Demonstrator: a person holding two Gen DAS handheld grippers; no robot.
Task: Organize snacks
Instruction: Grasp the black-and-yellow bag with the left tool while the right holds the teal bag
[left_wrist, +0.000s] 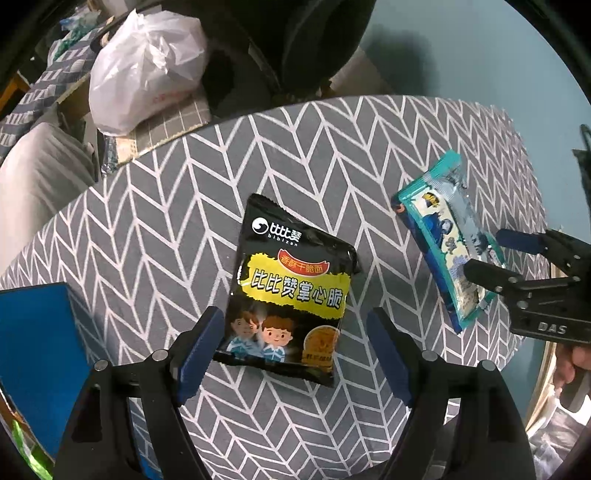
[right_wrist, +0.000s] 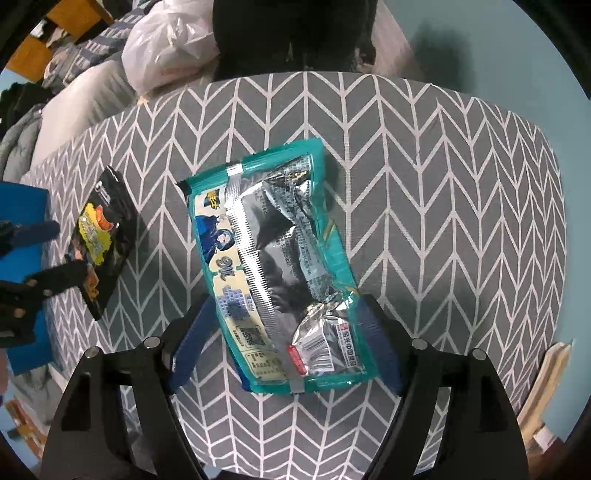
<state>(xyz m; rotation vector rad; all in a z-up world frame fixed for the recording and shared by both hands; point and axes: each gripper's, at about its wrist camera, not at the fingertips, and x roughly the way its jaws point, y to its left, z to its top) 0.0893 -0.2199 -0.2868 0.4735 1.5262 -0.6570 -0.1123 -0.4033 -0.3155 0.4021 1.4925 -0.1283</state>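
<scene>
On the chevron cloth (left_wrist: 295, 147), black packet (left_wrist: 291, 288), teal packet (right_wrist: 280, 273), both tongs spread wide.

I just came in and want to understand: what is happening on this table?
A person holds two tongs over a grey zigzag-patterned tablecloth. The left tongs stand open around a black crinkly noodle-snack packet. The right tongs stand open around a teal-edged foil snack packet. Both packets lie flat, not lifted.

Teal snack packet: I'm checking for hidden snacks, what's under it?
Only the grey chevron tablecloth shows around the teal snack packet; whatever lies beneath it is covered.
</scene>
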